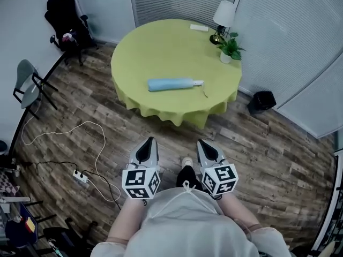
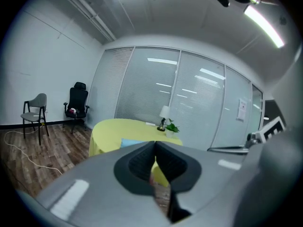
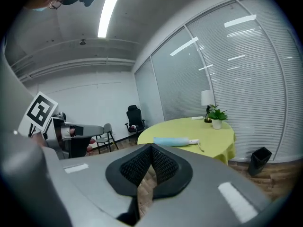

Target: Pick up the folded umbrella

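Evidently nothing of the pick-up is done yet. The round table (image 1: 161,47) in its yellow-green cloth stands well apart from the person. The folded umbrella (image 1: 170,84) lies untouched on the tabletop, near the front edge (pale blue, its white handle and strap toward the right edge). Approach, grasp and lift are all left to do. The left gripper (image 1: 150,140) and the right gripper (image 1: 200,142) hang low over the wooden floor (image 1: 257,143), short of the table, each with its jaws pressed together and nothing between them.
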A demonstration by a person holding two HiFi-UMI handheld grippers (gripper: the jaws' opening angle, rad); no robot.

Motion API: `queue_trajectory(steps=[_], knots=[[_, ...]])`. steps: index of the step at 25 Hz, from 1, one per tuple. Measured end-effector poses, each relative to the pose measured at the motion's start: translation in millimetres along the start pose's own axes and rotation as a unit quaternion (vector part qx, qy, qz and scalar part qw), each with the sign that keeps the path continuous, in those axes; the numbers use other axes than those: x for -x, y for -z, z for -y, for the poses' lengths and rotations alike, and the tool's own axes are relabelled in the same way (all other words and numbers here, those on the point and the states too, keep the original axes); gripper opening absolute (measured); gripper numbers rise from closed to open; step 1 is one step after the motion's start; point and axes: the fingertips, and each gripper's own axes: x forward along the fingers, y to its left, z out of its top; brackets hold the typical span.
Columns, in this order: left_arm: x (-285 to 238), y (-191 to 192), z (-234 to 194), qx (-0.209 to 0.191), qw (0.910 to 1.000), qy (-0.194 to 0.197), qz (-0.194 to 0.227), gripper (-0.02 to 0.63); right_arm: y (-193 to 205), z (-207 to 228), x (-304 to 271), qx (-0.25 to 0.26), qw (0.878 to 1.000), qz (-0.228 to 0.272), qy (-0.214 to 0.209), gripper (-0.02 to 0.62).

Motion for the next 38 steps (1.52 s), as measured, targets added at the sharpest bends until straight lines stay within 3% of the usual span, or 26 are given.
queue_trajectory(steps=[7,16,26,31,35,38], knots=[[-102.5,-32.4,28.0,-0.003,0.9999,0.001,0.012,0.006,-45.3,94.8,-59.9,0.008,1.0,0.001,-0.02,0.0],[-207.7,-35.4,49.3,-0.007,0.9998,0.011,-0.015,0.006,-67.2,176.8,-126.4,0.021,0.999,-0.018,-0.041,0.0],[-279.4,-40.0,26.7,-0.029,0.9986,0.031,-0.033,0.006,-68.2,204.6,-181.5,0.011,0.999,-0.036,-0.012,0.0],[-324.7,-46.5,6.4,-0.053,0.9946,0.07,-0.056,0.006,-77.0,210.3,-217.5,-0.003,0.999,-0.04,0.024,0.0],[-354.2,-54.2,-11.4,-0.035,0.9894,0.123,-0.068,0.006,-81.9,206.5,-249.1,-0.015,0.998,-0.047,0.048,0.0],[-372.0,-54.1,-33.0,-0.048,0.9852,0.143,-0.081,0.006,-81.6,202.9,-273.5,-0.026,0.996,-0.055,0.064,0.0]])
